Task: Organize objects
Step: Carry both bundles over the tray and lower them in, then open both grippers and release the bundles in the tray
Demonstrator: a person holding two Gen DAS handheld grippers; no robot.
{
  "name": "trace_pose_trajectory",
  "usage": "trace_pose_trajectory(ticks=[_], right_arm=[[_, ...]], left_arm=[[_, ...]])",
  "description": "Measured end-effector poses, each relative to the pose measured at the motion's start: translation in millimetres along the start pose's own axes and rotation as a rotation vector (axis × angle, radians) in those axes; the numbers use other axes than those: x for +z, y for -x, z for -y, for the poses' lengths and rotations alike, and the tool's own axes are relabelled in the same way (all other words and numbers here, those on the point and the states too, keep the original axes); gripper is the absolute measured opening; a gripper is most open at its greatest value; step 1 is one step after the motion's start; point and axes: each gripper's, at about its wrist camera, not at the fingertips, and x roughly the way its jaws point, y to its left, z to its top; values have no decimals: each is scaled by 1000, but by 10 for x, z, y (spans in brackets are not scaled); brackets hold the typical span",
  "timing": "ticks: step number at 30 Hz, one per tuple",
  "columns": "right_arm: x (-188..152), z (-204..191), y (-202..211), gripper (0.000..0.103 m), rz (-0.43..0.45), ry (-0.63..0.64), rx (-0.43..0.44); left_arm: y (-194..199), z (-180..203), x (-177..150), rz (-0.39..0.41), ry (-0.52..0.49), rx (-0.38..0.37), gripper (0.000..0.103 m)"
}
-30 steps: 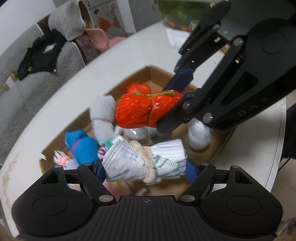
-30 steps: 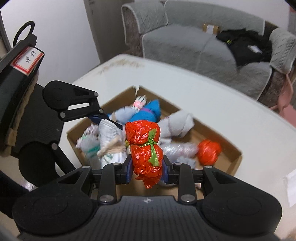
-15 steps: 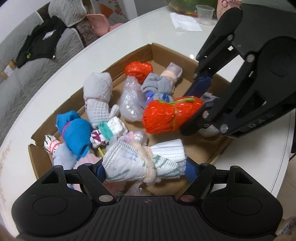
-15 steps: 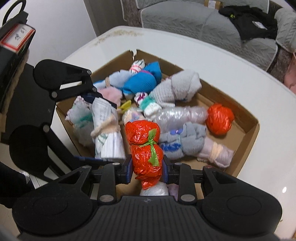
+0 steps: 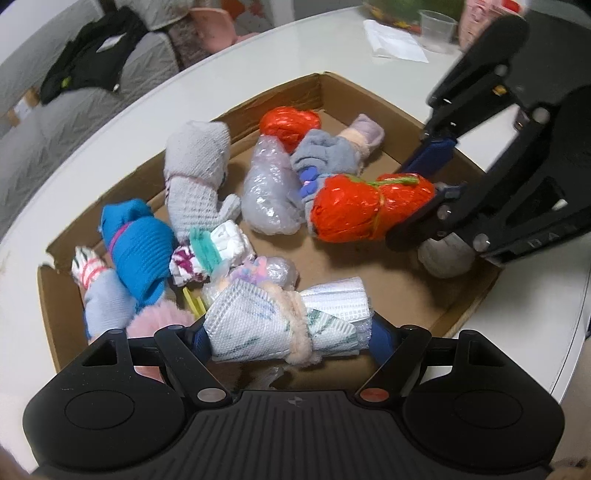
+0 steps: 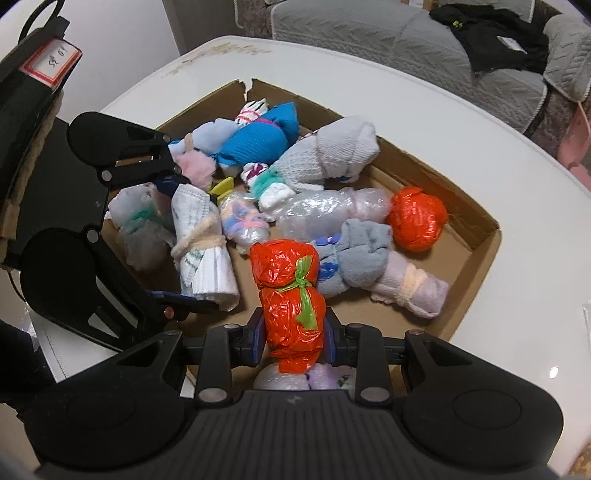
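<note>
A shallow cardboard box (image 5: 369, 96) on a white table holds several tied bundles. Among them are a blue sock roll (image 5: 136, 247), a grey knitted roll (image 5: 195, 173), a bubble-wrap roll (image 5: 269, 195) and a round red bag (image 5: 290, 123). My left gripper (image 5: 290, 328) is shut on a white mask bundle (image 5: 280, 321) tied with a pink fuzzy cord, low over the box's near side. My right gripper (image 6: 295, 332) is shut on a red plastic bundle (image 6: 288, 288) tied with green string. It hangs over the box's right part, just above a grey-lilac sock roll (image 6: 369, 254).
A plastic cup (image 5: 437, 27) and a sheet of paper (image 5: 395, 40) lie on the table beyond the box. A grey sofa with a black garment (image 6: 491, 37) stands past the table edge. The two grippers hang close together over the box (image 6: 480, 236).
Both grippers have sunk toward the box with their bundles still gripped. The box and its contents now fill more of both views.
</note>
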Motion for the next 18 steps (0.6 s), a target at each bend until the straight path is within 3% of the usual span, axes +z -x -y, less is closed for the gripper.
trace_pose_trajectory(ticks=[9, 18], right_arm=[[-14, -16, -101, 28, -37, 2, 3], [-2, -73, -235, 29, -77, 49, 3]], left_arm=[[-37, -55, -53, -33, 176, 25, 82], [-55, 6, -15, -27, 153, 43, 84]])
